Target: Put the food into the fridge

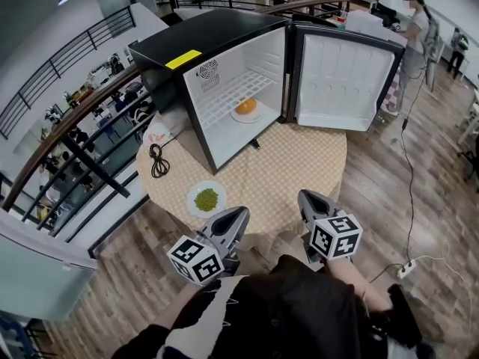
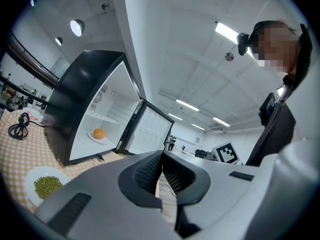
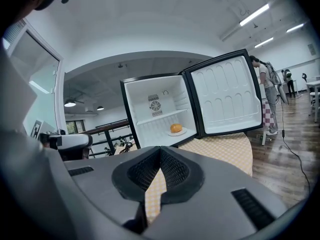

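Left gripper (image 1: 241, 214): closed, empty
Right gripper (image 1: 305, 196): closed, empty
Green beans plate (image 1: 206, 199): near left gripper's tip
Orange (image 1: 246, 106): inside open fridge (image 1: 224, 58)

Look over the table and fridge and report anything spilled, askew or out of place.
Nothing spilled or damaged. The fridge stands open with the plate of orange food sitting flat inside. The plate of green food lies level near the front edge of the table. Only oddity: a coiled black cable loose beside the fridge.
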`<state>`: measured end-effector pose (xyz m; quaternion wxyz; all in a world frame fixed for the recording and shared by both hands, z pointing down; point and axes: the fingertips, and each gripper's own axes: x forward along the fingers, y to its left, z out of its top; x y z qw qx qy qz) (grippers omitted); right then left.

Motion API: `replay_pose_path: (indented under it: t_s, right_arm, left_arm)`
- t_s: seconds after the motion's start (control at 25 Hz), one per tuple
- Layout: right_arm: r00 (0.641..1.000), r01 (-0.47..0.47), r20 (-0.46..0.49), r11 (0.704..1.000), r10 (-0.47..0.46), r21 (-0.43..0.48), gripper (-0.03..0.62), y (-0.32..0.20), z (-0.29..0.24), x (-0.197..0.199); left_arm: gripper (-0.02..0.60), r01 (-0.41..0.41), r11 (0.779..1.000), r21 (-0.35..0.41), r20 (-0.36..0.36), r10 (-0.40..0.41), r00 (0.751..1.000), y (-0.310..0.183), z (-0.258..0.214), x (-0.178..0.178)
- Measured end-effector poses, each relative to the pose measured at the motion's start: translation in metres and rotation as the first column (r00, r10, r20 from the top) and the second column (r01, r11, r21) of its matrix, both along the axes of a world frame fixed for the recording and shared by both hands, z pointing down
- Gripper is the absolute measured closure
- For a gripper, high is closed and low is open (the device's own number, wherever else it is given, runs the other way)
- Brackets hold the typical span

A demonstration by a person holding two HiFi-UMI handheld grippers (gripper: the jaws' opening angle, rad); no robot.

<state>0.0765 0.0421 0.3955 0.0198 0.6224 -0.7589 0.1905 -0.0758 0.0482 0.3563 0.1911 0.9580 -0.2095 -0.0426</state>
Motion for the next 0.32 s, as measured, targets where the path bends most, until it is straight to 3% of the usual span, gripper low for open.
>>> replay_pose_path:
  t_s: [0.32]
  right_arm:
    - [1.000,-0.006,-0.008,1.000,0.006,0.004,0.579,0.0030,-0.0022,-0.0035]
  left_arm:
    - [0.569,-0.003,1.000,0.012,-0.001,0.003,1.000,-0.0006,-0.0024,-0.0046]
